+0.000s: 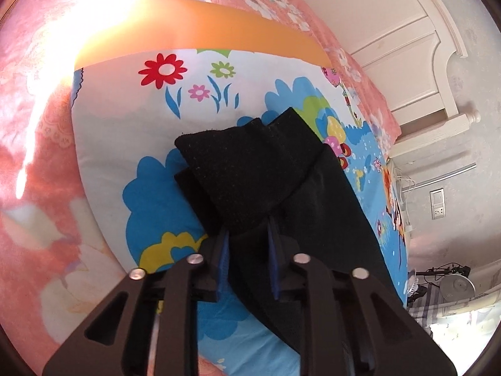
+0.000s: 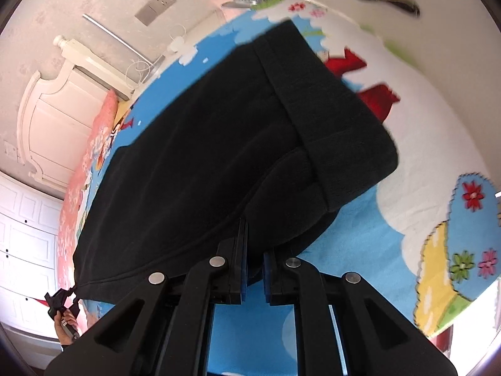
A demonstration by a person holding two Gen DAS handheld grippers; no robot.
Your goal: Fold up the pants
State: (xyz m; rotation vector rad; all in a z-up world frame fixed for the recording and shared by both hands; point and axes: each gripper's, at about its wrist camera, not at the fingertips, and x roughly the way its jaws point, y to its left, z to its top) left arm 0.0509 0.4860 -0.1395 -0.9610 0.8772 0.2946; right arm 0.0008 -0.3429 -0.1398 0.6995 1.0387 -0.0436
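Black pants (image 1: pixel 250 169) lie on a cartoon-print sheet (image 1: pixel 125 119), with a leg end lifted and folded back over the rest. My left gripper (image 1: pixel 247 232) is shut on that bunched leg cloth, which fills the gap between its blue pads. In the right wrist view the pants (image 2: pixel 219 125) hang lifted, their wide waistband (image 2: pixel 328 109) toward the upper right. My right gripper (image 2: pixel 255 241) is shut on the cloth's edge near the waistband. The left gripper (image 2: pixel 59 300) shows small at the pants' far corner, a hand (image 2: pixel 65 326) holding it.
Pink floral bedding (image 1: pixel 37 156) surrounds the sheet, with an orange band (image 1: pixel 200 31) at its far end. A white headboard (image 1: pixel 391 47) stands beyond the bed's right side. A wall socket (image 1: pixel 436 203) and a round lamp (image 1: pixel 457 285) are past the bed edge. White cabinets (image 2: pixel 25 235) line the wall.
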